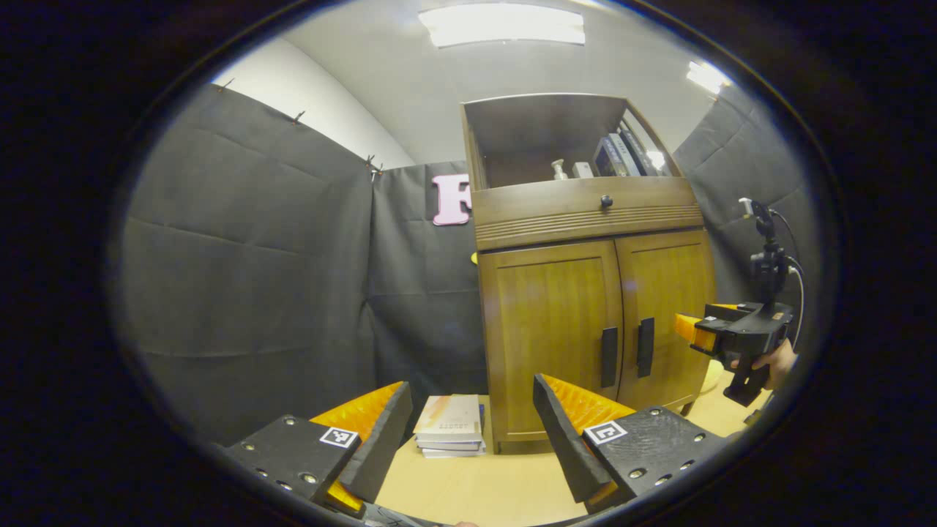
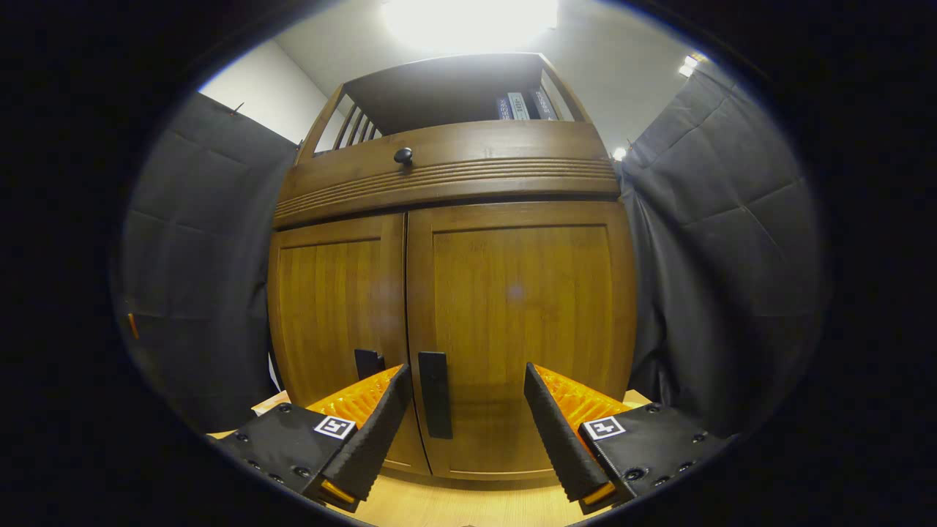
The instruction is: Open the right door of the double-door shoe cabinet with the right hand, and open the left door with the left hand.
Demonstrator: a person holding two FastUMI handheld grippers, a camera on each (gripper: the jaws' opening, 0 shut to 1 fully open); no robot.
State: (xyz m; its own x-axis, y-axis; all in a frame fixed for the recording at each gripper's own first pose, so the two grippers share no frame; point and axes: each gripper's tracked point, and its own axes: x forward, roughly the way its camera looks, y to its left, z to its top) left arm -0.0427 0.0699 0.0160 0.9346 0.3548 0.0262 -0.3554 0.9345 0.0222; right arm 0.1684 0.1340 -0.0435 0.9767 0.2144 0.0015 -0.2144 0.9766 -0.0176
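Both doors of the shoe cabinet [image 2: 446, 307] are closed. The right hand-held gripper [image 2: 465, 406] is spread wide before the right door's handle [image 2: 435, 394], not touching. The left hand-held gripper [image 1: 472, 421] is spread too, well back over the desk [image 1: 476, 487].

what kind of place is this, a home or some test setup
Probably a staged recording booth: dark quilted cloth walls surround a brown wooden double-door cabinet on a pale wooden tabletop, under white ceiling light panels.

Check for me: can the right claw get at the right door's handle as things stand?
Probably yes. The right claw is open, close in front of the shut right door, and its handle stands between the fingers with nothing blocking it.
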